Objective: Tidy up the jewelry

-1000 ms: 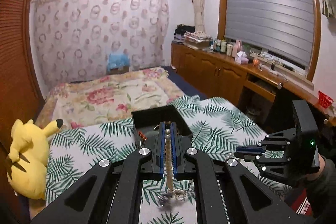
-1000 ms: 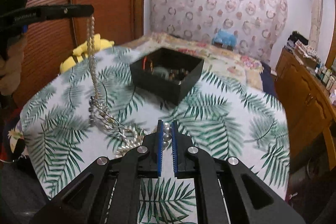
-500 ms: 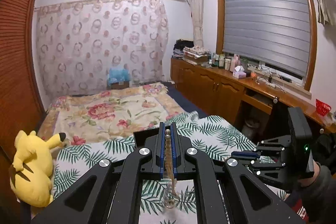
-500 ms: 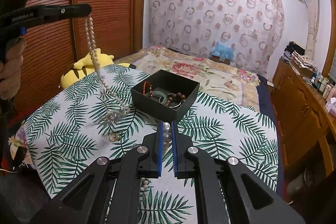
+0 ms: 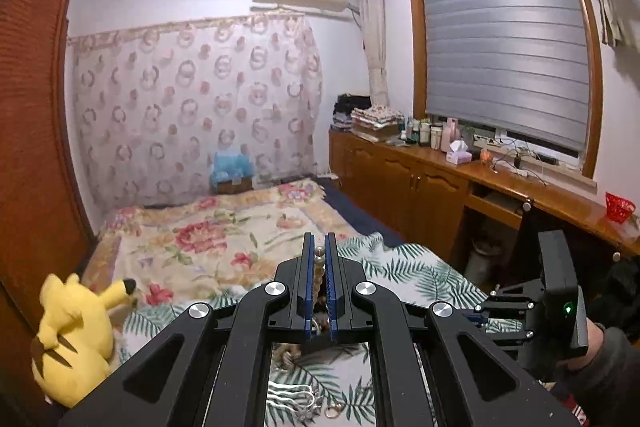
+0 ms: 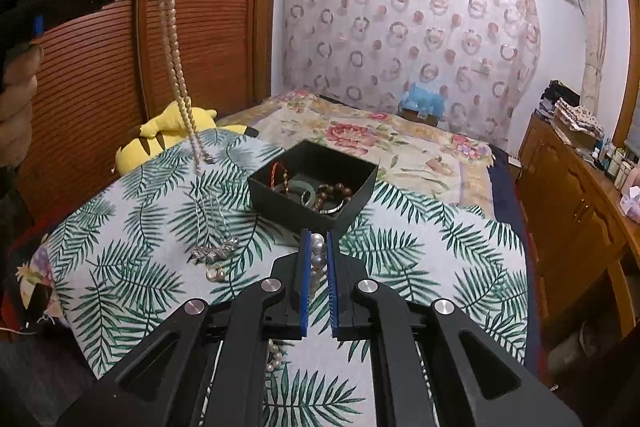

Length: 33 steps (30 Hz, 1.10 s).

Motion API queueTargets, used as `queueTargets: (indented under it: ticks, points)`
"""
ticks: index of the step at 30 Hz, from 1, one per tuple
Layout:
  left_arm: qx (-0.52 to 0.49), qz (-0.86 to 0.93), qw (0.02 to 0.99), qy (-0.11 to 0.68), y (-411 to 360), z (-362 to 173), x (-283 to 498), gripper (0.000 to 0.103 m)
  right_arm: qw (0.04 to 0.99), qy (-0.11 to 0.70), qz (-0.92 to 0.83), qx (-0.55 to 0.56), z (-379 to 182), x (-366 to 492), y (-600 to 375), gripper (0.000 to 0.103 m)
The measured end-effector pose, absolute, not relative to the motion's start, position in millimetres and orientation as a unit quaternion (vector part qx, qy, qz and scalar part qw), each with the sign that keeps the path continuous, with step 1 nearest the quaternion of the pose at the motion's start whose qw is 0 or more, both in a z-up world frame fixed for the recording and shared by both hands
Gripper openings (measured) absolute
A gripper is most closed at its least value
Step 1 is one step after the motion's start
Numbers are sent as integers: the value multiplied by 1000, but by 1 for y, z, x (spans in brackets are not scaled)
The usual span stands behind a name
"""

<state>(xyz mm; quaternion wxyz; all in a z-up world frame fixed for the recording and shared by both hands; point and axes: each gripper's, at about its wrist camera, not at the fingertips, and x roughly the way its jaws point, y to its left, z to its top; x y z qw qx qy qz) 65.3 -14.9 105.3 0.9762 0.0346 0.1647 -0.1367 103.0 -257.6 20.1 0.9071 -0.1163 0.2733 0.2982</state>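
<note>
Centrally, black box [image 6: 312, 183] holding bracelets [image 6: 326, 197], left tool [image 5: 319, 259] clamping bead strand [image 6: 176, 67], right tool [image 6: 318, 247] clamping pearls [image 6: 318, 251].

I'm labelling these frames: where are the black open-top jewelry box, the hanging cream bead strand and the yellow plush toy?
black open-top jewelry box [image 6: 352, 201]: right wrist view, front-right wall.
hanging cream bead strand [image 6: 176, 67]: right wrist view, mid-strand.
yellow plush toy [image 5: 72, 343]: left wrist view, body.

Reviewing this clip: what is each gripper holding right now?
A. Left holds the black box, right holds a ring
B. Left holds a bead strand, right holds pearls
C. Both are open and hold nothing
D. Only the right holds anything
B: the left gripper is shut on a cream bead strand that hangs down toward the tablecloth, and the right gripper is shut on a pearl strand.
</note>
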Motion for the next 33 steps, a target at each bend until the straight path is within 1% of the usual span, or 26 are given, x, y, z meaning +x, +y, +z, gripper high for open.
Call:
queueTargets:
  ticks: [4,18,33]
  points:
    - [36,-131,977,167,-15,109,73,4,911,261,300,-109,35,107,-259,8]
    - [30,-138,972,190,-10,98,103,4,921,215,304,-112,92,126,-250,8]
    - [20,-164,966,201,-4,110,165,5,923,192,315,-108,147,179,-230,8]
